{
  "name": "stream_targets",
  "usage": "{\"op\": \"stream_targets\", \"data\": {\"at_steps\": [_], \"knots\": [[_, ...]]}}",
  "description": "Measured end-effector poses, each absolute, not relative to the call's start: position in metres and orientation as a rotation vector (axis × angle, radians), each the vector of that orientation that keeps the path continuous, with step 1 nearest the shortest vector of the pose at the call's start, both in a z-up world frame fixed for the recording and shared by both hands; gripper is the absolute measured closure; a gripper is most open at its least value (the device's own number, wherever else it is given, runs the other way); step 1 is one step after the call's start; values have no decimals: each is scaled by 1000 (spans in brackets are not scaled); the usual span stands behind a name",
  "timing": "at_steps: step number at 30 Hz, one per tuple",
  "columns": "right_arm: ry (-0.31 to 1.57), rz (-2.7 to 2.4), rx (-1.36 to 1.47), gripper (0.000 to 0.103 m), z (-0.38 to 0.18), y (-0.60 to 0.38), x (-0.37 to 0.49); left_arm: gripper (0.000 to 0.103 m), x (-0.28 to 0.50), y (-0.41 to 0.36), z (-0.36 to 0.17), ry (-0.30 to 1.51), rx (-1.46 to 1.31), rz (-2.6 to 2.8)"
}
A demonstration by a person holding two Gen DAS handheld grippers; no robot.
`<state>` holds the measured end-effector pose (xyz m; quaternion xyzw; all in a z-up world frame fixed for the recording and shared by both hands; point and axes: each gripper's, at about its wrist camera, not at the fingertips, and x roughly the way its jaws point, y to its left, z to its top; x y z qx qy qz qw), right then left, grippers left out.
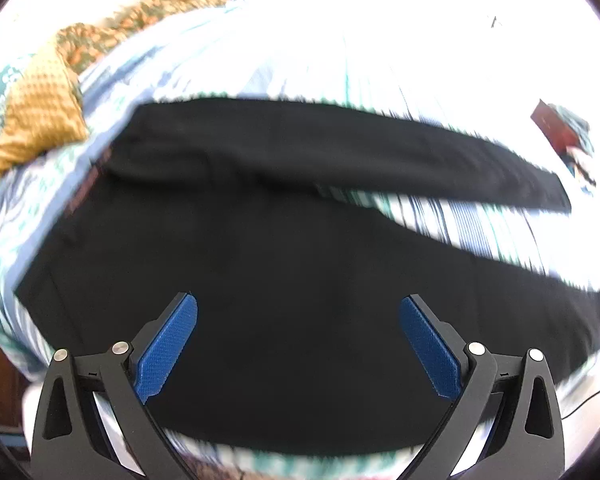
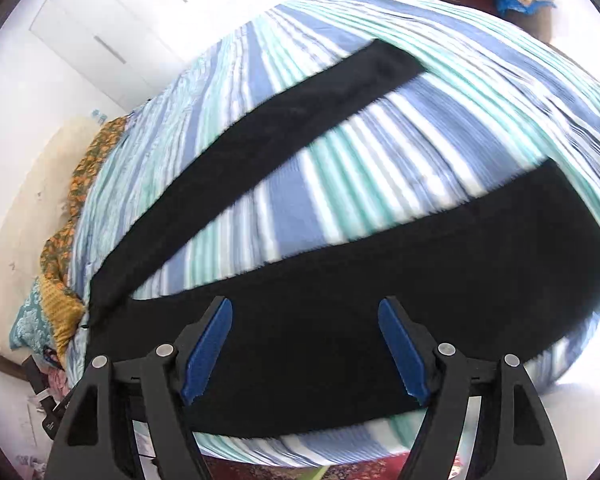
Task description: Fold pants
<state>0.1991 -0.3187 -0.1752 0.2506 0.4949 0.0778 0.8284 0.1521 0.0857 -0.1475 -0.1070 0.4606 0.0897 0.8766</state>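
Black pants (image 1: 284, 280) lie spread flat on a striped bed, legs apart in a V. In the left wrist view the waist is at the left and both legs run right. My left gripper (image 1: 299, 305) is open and empty, above the near leg's upper part. In the right wrist view the pants (image 2: 380, 280) show a far leg running up to the right and a near leg across the bottom. My right gripper (image 2: 305, 307) is open and empty above the near leg.
The bedspread (image 2: 360, 160) has blue, teal and white stripes. Orange patterned pillows (image 1: 40, 108) lie at the head of the bed. A white wardrobe (image 2: 100, 40) stands beyond. A dark red object (image 1: 552, 124) sits at the far right. Clutter (image 2: 48, 384) lies on the floor.
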Motion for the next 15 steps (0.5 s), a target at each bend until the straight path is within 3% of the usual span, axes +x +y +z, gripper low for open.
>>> {"op": "stream_targets", "data": {"at_steps": [9,15], "knots": [[1106,664,457,20,-147,-101,351,1,210,159,-123,863,-308,373],[1259,840,281,20,-203,26,420,1,222,164,-145,911,-287,415]]}}
